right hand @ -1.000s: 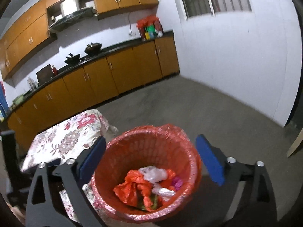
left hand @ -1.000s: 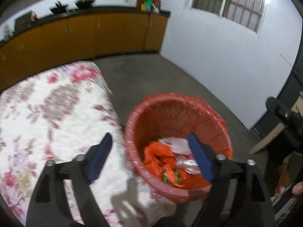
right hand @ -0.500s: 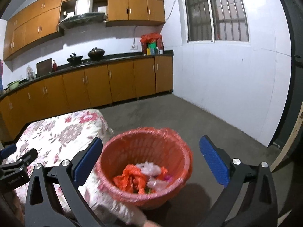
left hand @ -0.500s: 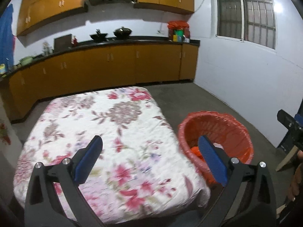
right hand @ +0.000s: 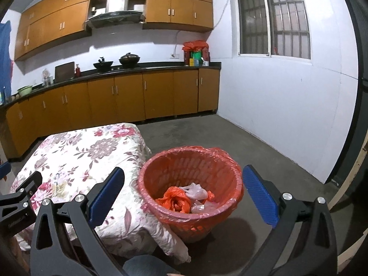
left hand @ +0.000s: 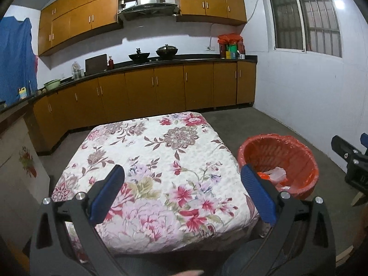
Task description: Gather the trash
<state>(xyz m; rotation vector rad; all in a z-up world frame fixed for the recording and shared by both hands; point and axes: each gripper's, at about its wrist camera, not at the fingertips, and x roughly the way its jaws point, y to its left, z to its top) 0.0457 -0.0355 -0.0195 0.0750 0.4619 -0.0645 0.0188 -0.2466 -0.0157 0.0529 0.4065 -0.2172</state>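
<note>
Between both pairs of blue pads nothing is held: the left gripper (left hand: 181, 193) and right gripper (right hand: 182, 195) hang spread wide. At lower centre of the right view, the red bin (right hand: 192, 189) holds crumpled bags (right hand: 177, 199) beside the floral-covered table (left hand: 149, 161). No loose trash shows on the cloth; collection looks finished, so next probably comes tying off the liner.

No text, label, brand or number is showing legibly on anything in either wrist view.
</note>
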